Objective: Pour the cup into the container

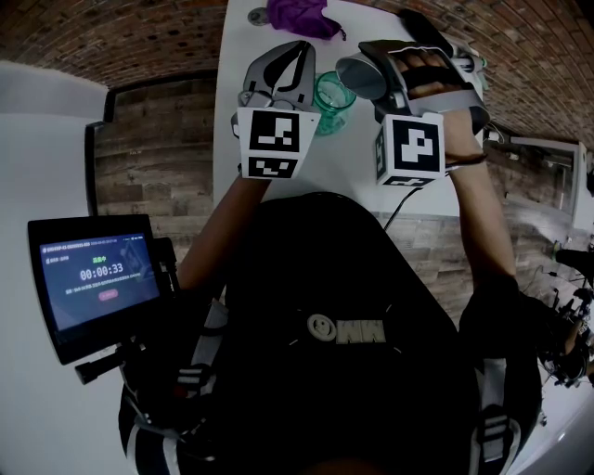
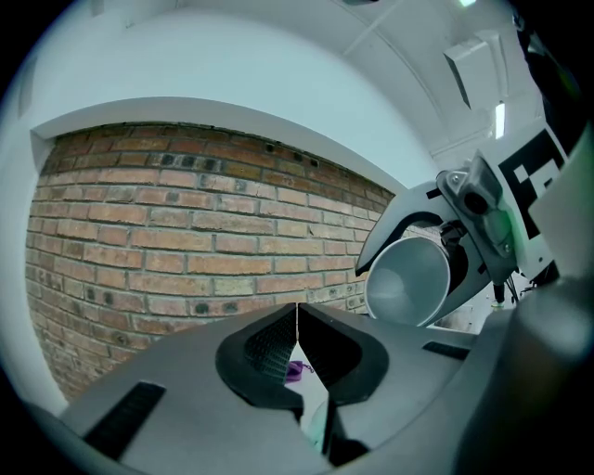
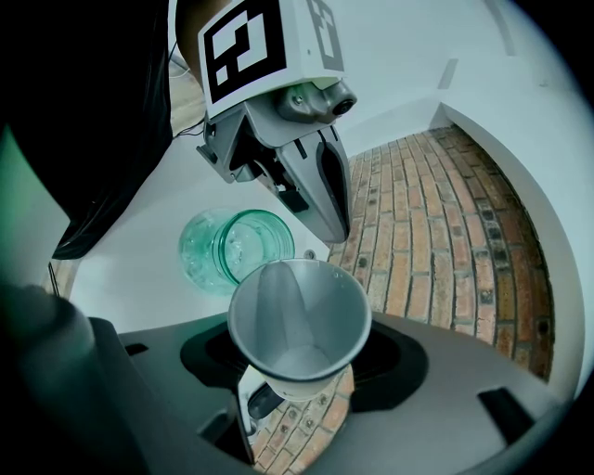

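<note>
My right gripper is shut on a metal cup, which is tipped on its side with its mouth facing left. In the right gripper view the cup sits between the jaws of that gripper, and its inside looks like bare metal. A green glass container stands upright on the white table, just below and left of the cup's mouth; it also shows beyond the cup's rim as the glass. My left gripper hovers left of the glass, shut and empty.
A purple cloth lies at the table's far edge, beside a dark object. A screen showing a timer sits low on the left. Brick floor surrounds the narrow table.
</note>
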`<state>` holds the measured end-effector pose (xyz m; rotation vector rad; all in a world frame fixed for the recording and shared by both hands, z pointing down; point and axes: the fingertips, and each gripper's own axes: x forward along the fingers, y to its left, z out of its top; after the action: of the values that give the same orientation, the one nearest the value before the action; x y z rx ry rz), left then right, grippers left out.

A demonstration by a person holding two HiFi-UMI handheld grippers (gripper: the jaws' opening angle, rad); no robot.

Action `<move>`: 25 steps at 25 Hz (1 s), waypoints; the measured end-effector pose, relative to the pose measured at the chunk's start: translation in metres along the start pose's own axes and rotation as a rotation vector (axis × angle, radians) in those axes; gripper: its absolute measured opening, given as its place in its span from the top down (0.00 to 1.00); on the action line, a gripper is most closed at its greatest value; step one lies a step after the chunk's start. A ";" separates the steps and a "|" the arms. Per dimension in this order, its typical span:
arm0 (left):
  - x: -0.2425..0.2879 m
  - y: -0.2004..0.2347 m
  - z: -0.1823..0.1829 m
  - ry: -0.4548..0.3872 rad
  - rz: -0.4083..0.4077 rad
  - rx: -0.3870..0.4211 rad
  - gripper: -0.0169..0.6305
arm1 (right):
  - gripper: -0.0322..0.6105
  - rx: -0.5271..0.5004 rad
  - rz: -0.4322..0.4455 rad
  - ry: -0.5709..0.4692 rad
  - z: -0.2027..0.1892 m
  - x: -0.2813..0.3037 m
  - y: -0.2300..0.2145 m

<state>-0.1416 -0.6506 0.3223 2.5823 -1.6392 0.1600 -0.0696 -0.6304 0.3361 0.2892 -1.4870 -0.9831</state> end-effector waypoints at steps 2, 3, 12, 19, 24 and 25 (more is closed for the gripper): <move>0.000 0.000 0.001 0.000 -0.001 0.000 0.97 | 0.50 -0.001 -0.003 -0.001 0.000 0.000 -0.001; 0.000 -0.001 0.001 0.000 -0.002 0.000 0.97 | 0.50 -0.002 -0.005 -0.001 0.000 -0.001 -0.002; 0.000 -0.002 0.000 0.002 -0.009 0.002 0.97 | 0.50 -0.016 -0.014 -0.008 0.003 -0.002 -0.003; 0.000 -0.003 0.001 0.000 -0.012 0.001 0.97 | 0.50 -0.016 -0.012 -0.008 0.003 -0.002 -0.002; 0.000 -0.003 0.000 0.001 -0.010 0.002 0.97 | 0.50 -0.014 -0.014 0.000 0.001 -0.001 -0.001; 0.000 -0.003 0.000 0.001 -0.011 0.002 0.97 | 0.50 -0.014 -0.013 -0.001 0.001 -0.001 -0.001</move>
<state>-0.1389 -0.6494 0.3222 2.5915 -1.6256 0.1620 -0.0703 -0.6301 0.3347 0.2891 -1.4800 -1.0037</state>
